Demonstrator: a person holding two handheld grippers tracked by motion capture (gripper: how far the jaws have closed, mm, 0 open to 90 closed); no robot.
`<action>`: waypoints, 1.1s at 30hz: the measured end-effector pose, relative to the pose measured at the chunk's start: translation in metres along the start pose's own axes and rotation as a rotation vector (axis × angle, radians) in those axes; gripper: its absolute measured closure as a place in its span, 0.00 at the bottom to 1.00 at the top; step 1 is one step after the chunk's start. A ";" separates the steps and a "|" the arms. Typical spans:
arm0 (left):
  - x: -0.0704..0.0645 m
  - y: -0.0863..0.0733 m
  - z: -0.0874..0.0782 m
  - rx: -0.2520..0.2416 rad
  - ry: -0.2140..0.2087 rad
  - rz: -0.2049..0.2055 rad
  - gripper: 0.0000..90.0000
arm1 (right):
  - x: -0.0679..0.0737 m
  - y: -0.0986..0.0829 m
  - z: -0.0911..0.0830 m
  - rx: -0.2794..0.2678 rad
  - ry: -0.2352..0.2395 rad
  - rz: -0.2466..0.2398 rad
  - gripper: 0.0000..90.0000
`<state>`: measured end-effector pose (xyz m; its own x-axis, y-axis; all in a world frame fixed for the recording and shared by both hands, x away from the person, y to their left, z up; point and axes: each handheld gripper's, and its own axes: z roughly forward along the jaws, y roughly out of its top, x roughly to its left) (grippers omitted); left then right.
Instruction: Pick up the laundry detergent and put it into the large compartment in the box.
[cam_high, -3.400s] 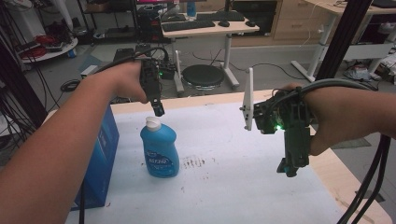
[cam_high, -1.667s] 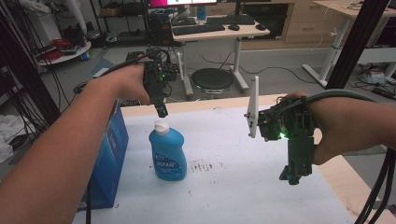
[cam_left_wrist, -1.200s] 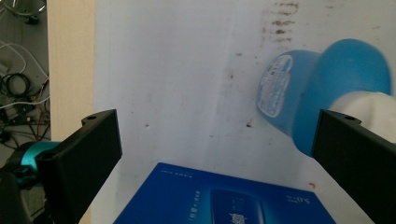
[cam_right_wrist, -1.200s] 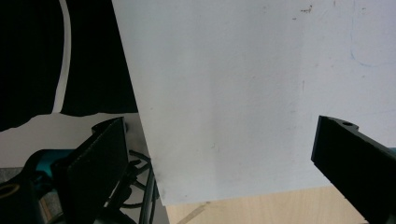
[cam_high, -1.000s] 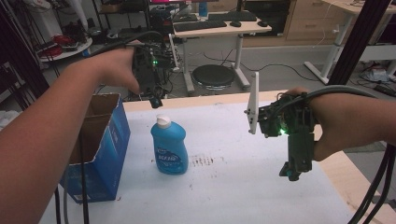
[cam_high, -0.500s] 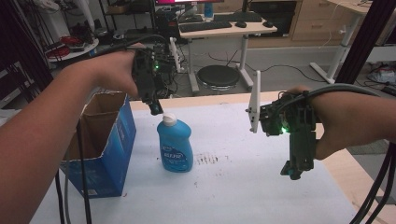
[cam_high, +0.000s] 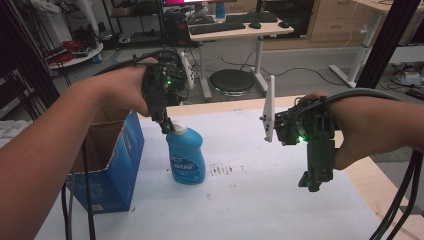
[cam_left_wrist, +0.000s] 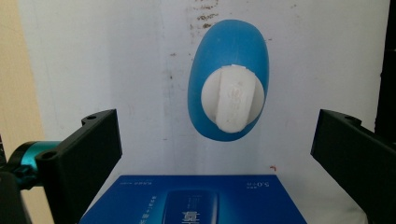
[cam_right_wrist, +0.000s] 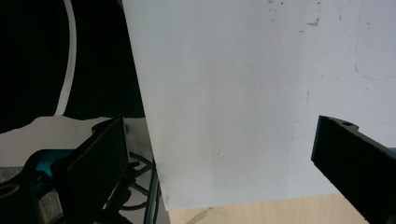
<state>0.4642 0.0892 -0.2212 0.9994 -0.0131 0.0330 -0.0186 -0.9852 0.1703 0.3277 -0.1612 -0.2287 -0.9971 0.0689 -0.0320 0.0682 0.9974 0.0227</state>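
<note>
Both jaws of my left gripper (cam_left_wrist: 219, 154) stand spread above the blue bottle's (cam_left_wrist: 229, 60) white cap (cam_left_wrist: 232, 102), so I'd descend centred before closing, while my right gripper (cam_high: 311, 184), also spread, waits aside.

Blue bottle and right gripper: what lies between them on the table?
Nothing: the high view shows bare white table cover between the blue bottle and the right gripper.

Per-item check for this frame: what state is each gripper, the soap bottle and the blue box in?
Left gripper: jaws open, above the bottle cap, not gripping.
Right gripper: jaws open, holding nothing, over the white table cover.
Blue bottle: upright on the table cover, white cap closed.
Blue box: top open, standing beside the bottle, contents not visible.
</note>
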 end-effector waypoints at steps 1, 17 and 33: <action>0.000 0.000 0.000 0.000 0.000 0.000 0.02 | 0.000 0.000 0.000 0.001 0.001 0.003 0.04; -0.003 0.011 0.029 0.049 -0.034 0.059 0.02 | 0.002 -0.002 0.003 0.000 0.003 0.006 0.03; -0.004 0.014 0.057 0.090 -0.043 0.089 0.02 | 0.002 -0.001 0.004 0.003 0.012 0.011 0.04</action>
<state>0.4617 0.0661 -0.2748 0.9943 -0.1063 0.0012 -0.1061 -0.9912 0.0792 0.3254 -0.1618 -0.2327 -0.9966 0.0800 -0.0202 0.0796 0.9966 0.0199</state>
